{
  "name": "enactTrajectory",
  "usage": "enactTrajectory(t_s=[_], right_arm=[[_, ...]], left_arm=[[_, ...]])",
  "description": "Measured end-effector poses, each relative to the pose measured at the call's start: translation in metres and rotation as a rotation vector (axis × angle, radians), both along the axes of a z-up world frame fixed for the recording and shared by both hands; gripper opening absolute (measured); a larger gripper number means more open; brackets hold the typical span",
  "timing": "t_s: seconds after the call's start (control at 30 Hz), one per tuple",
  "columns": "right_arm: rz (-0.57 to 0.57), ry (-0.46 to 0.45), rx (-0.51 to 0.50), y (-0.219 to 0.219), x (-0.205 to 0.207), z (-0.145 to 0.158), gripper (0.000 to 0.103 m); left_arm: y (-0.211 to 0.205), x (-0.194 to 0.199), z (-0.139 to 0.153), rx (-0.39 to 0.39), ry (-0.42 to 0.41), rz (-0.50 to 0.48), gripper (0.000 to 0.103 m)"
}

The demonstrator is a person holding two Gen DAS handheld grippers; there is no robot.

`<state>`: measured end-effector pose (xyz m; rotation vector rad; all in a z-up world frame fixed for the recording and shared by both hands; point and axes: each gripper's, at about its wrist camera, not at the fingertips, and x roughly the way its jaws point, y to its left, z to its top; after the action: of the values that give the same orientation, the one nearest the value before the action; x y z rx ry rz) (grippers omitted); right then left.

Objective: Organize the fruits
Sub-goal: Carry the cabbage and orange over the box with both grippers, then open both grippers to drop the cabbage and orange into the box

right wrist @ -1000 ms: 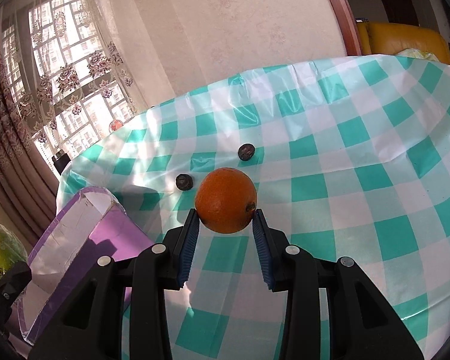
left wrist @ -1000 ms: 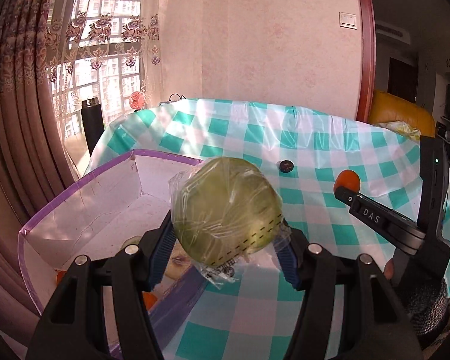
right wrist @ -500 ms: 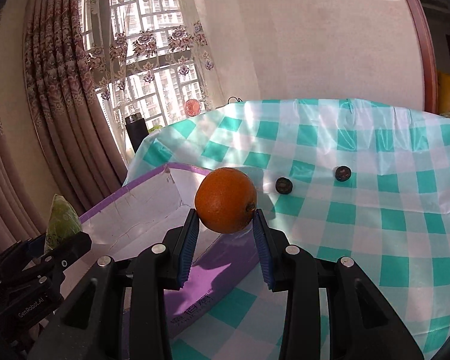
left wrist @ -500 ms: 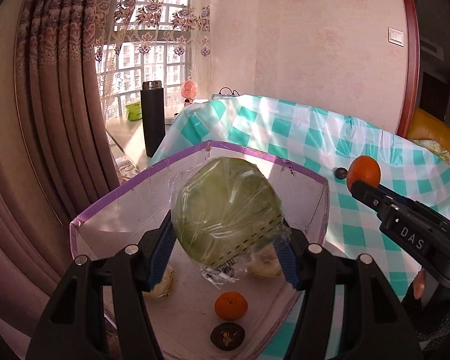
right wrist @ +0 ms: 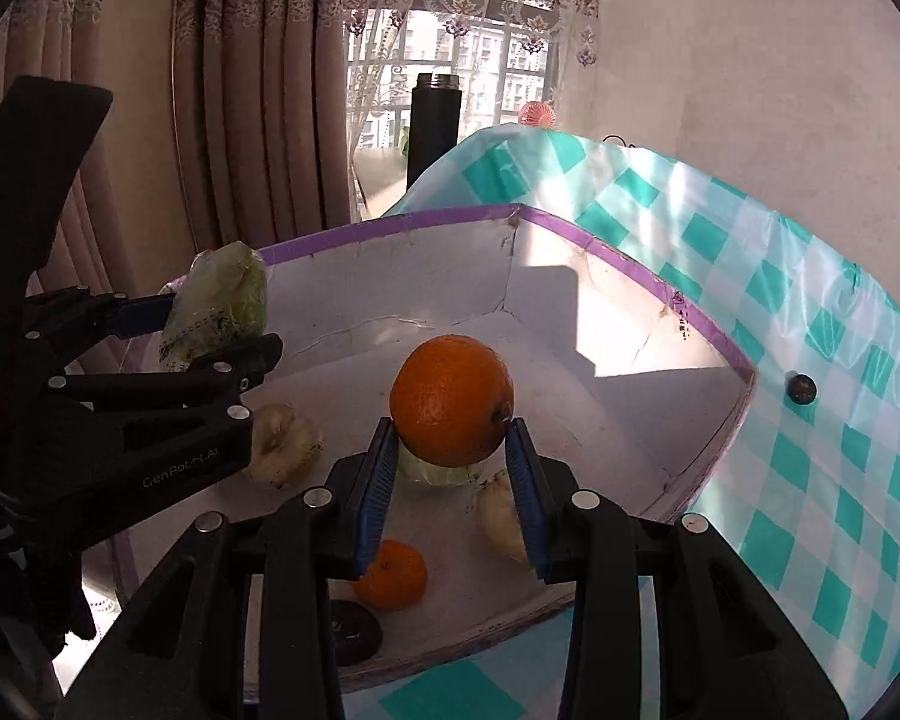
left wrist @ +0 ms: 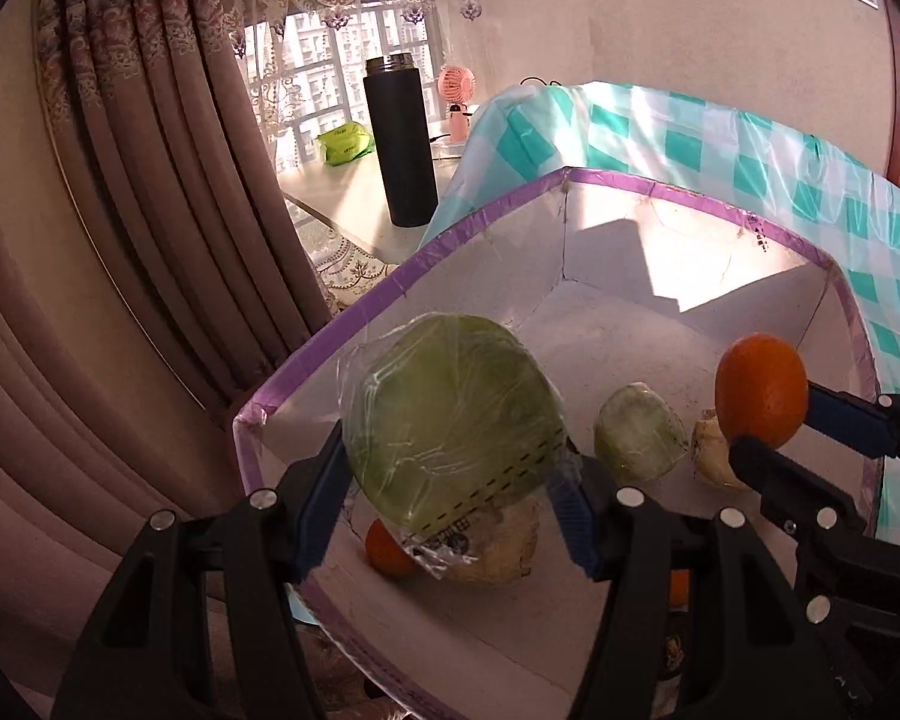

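Two loads now over the box

Both grippers had swung in from over the tabletop (right wrist: 822,312) within the last second and hung above the open purple-rimmed box (left wrist: 690,195). Left gripper (left wrist: 450,480): fingers clamped on the plastic-wrapped cabbage (left wrist: 453,420), held over the box's near-left corner. Right gripper (right wrist: 453,480): fingers clamped on the orange (right wrist: 452,399), over the middle of the box floor. Already lying in the box: a smaller wrapped green head (left wrist: 639,432), a small tangerine (right wrist: 390,575), some pale pieces, a dark round item at the near edge. One dark round fruit (right wrist: 803,389) sat on the tabletop just outside the box's right wall. Judgement: transport looked finished, release into the box likely next; the stray outside still needed collecting.
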<state>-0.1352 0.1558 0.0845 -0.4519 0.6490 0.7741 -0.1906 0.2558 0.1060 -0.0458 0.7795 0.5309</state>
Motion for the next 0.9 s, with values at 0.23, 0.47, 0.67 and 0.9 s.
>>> enactTrajectory(t_s=[0.23, 0.47, 0.67, 0.9], right_arm=[[0.05, 0.078, -0.202, 0.025, 0.003, -0.019, 0.036], [0.064, 0.085, -0.227, 0.027, 0.002, -0.018, 0.034], [0.061, 0.108, -0.228, 0.026, 0.003, -0.022, 0.036], [0.061, 0.108, -0.221, 0.025, 0.003, -0.024, 0.048]], left_arm=[[-0.001, 0.018, -0.015, 0.003, 0.09, -0.044, 0.062], [0.011, 0.022, -0.024, -0.025, 0.114, -0.025, 0.062], [0.015, 0.021, -0.023, -0.039, 0.11, -0.017, 0.063], [0.013, 0.02, -0.02, -0.018, 0.09, -0.009, 0.079]])
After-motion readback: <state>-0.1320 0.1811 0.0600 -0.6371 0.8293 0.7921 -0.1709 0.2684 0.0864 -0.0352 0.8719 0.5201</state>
